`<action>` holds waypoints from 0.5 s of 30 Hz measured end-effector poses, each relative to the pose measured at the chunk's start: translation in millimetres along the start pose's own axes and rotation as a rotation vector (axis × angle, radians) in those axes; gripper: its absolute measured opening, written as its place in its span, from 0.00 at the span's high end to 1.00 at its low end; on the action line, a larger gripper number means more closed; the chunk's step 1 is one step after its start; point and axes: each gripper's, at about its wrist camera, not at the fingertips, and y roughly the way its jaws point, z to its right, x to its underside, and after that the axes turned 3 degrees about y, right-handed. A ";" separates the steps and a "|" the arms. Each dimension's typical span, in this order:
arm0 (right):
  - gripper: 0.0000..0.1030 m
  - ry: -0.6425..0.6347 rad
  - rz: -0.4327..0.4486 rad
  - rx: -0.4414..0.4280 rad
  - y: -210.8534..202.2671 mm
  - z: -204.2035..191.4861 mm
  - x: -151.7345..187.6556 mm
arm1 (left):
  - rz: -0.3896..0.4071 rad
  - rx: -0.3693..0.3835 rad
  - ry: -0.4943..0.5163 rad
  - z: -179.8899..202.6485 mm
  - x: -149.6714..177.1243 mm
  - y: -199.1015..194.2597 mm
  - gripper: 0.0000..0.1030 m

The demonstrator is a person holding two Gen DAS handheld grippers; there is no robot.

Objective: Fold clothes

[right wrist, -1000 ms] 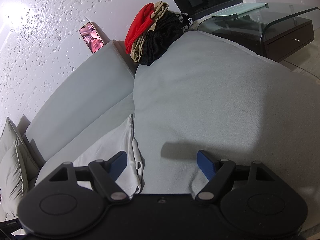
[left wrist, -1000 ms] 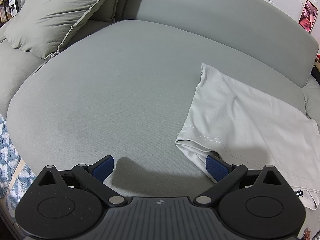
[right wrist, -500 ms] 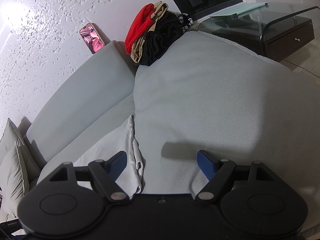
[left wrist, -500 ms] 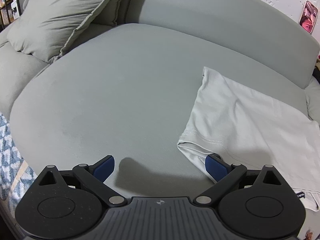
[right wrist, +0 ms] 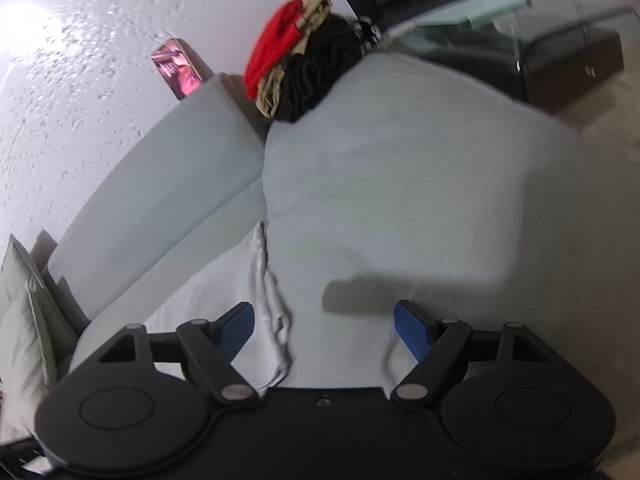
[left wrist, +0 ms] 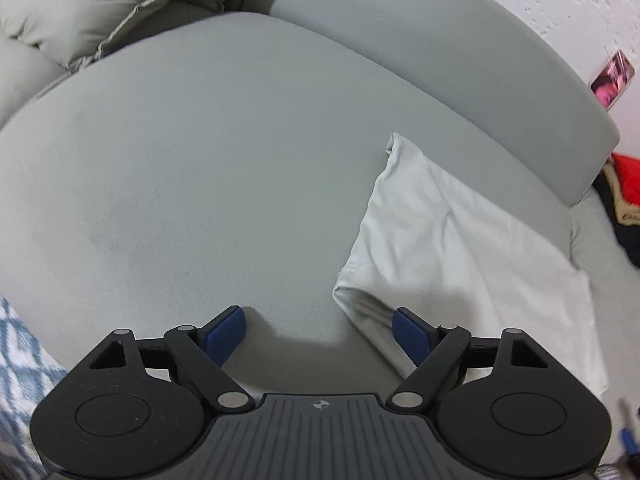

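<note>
Your left gripper has just been closing but stands apart; only the near-left corner of the pale folded garment lies between its jaws, unpinched. Your right gripper has likewise been closing, jaws apart around the garment's right edge. The garment lies flat on the sofa seat, along its backrest.

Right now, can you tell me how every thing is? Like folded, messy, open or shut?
Pale shirt: folded flat, lying on the sofa seat.
Clothes pile: red, tan and black pieces, bunched up, not folded.
Left gripper: open, jaws just been closing, one finger at the shirt's corner, nothing pinched.
Right gripper: open, jaws just been closing, the shirt's edge between them, not pinched.
Cushion: leaning against the sofa back.
Phone: propped against the wall, screen lit.
</note>
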 end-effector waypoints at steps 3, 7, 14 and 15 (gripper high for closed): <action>0.39 0.081 -0.106 -0.079 7.3 -12.2 7.9 | -0.019 0.035 -0.065 -7.7 -5.4 1.9 0.22; 0.37 0.201 -0.186 -0.066 14.1 -18.4 11.5 | -0.064 0.153 -0.209 -20.2 -3.6 4.3 0.20; 0.29 0.336 -0.288 -0.088 29.0 -9.6 20.8 | -0.131 0.273 -0.326 -8.8 -3.6 18.8 0.12; 0.29 0.351 -0.294 -0.090 31.5 -7.9 23.1 | -0.152 0.278 -0.317 -2.6 -4.3 21.2 0.12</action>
